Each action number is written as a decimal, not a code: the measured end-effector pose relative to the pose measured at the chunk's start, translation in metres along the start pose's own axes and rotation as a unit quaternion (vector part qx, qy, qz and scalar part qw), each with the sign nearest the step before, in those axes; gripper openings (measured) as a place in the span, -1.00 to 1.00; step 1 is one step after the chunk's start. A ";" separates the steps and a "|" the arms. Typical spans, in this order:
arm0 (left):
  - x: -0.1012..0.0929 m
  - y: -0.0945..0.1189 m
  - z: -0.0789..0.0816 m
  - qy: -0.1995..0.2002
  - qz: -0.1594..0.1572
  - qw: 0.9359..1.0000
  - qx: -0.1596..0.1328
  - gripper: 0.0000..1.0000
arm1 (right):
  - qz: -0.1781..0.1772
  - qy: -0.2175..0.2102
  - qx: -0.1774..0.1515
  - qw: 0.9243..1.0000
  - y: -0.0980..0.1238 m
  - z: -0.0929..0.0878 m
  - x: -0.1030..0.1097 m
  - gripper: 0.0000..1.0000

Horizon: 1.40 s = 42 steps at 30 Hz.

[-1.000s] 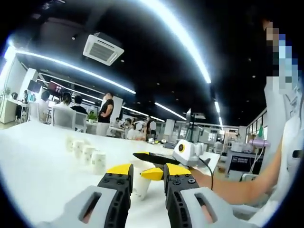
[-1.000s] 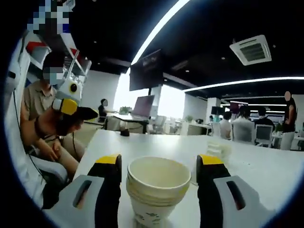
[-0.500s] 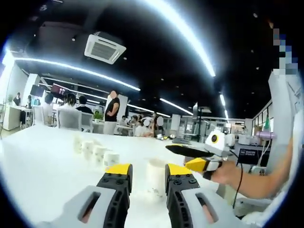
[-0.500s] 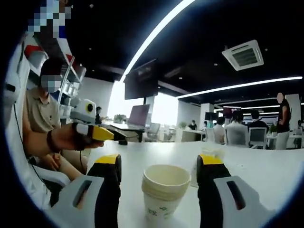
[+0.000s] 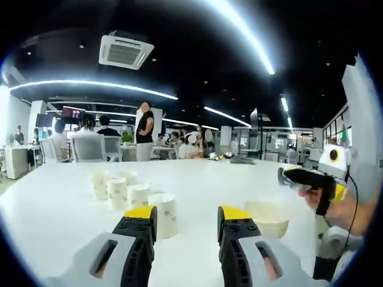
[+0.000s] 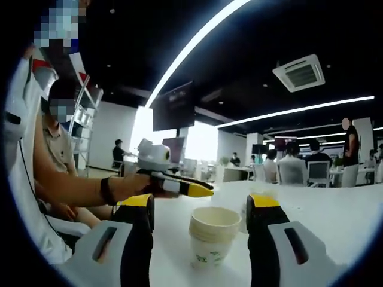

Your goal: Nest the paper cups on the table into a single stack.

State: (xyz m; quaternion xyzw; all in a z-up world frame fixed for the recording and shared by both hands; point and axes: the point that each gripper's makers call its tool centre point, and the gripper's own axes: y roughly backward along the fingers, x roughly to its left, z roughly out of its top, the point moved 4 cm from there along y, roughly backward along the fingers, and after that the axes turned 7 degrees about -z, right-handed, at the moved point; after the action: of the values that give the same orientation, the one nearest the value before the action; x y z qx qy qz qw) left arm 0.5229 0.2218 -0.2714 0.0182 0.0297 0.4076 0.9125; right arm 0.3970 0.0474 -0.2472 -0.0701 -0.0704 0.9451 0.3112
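A: Start closest in. What are the grippers doing?

B: In the left gripper view, the left gripper (image 5: 187,216) has its jaws spread with nothing between them. In the right gripper view, the right gripper (image 6: 200,206) is just as wide, nothing clamped.

A: And the cups, using the stack as the reference?

B: The stack of nested cups (image 6: 213,243) stands upright on the white counter (image 6: 335,221), just ahead of the right gripper and apart from both jaws. Just behind the stack, the left gripper comes in from the left, held in a hand (image 6: 122,187), its yellow tips above the stack's rim.

A: The loose ones?

B: In the left gripper view, a single paper cup (image 5: 164,214) stands just beyond the left jaw, and a row of cups (image 5: 118,189) runs away behind it. The stack (image 5: 267,217) shows as a wide rim low down, to the right of that single cup, and the right gripper (image 5: 297,176) hangs beyond the stack.

A: Further back?

B: Seated people on chairs (image 5: 90,147) and a standing person (image 5: 144,132), well beyond the stack.
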 end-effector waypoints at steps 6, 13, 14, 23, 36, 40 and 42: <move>0.032 -0.036 -0.025 -0.012 0.022 0.999 0.038 0.04 | -0.005 0.005 -0.008 1.000 0.011 0.008 0.001 0.29; 0.046 -0.063 -0.048 0.004 0.037 0.996 0.075 0.15 | -0.018 0.014 -0.013 1.000 0.024 0.015 -0.004 0.29; 0.048 -0.069 -0.052 0.006 0.038 0.996 0.083 0.15 | -0.020 0.011 -0.014 1.000 0.025 0.015 -0.005 0.29; 0.050 -0.091 -0.059 -0.015 0.041 0.993 0.111 0.12 | -0.033 0.013 -0.021 0.999 0.036 0.020 -0.009 0.29; 0.049 -0.101 -0.053 -0.015 0.044 0.993 0.109 -0.16 | -0.042 0.012 -0.024 0.999 0.043 0.021 -0.015 0.28; 0.043 -0.094 -0.047 -0.013 0.038 0.993 0.108 -0.17 | -0.044 0.010 -0.025 0.999 0.044 0.021 -0.017 0.28; 0.040 -0.089 -0.037 -0.012 0.034 0.995 0.097 -0.17 | -0.044 0.009 -0.027 0.999 0.043 0.021 -0.018 0.28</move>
State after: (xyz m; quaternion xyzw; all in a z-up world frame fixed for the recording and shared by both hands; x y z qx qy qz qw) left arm 0.6131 0.1930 -0.3153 0.1130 0.0574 0.4338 0.8921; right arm 0.3826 0.0009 -0.2329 -0.0834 -0.0958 0.9278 0.3507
